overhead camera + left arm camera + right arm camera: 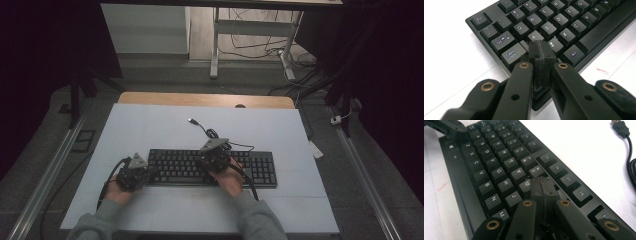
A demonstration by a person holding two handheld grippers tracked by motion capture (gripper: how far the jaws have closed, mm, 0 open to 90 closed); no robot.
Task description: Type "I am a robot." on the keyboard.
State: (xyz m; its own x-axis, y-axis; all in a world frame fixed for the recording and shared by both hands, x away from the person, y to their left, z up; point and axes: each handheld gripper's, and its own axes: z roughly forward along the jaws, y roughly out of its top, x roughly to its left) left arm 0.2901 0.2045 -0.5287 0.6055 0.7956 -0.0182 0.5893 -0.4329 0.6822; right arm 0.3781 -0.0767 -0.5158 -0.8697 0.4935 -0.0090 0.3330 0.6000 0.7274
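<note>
Fingers point(541, 53) of left gripper point(541, 62) pressed flat together, nothing between, tips poised over the keyboard's point(260, 167) left edge: Caps Lock key point(511, 55) just left of tips, A key point(534, 37) just beyond, Z key point(554, 44) just right. Cannot tell whether tips touch a key or hover. Fingers point(543, 187) of right gripper point(544, 191) likewise closed on nothing, tips down in the middle rows, U key point(526, 184) just left, J key point(513, 197) nearer and left, function row to the right. Contact there also unclear. Keyboard lying flat on white table point(150, 125), under and ahead of both tips; its loose cable with USB plug point(620, 125) well beyond right fingers, unplugged.

Likely typing or key pressing. Risks: closed tips about as wide as a keycap, so easy to catch two neighbours at once, e.g. Caps Lock instead of A. Off-centre or slanted push could slip off a keycap edge. Hard push at left end could shove or tilt the board on the smooth table. Trailing gripper cable could drag across keys.
</note>
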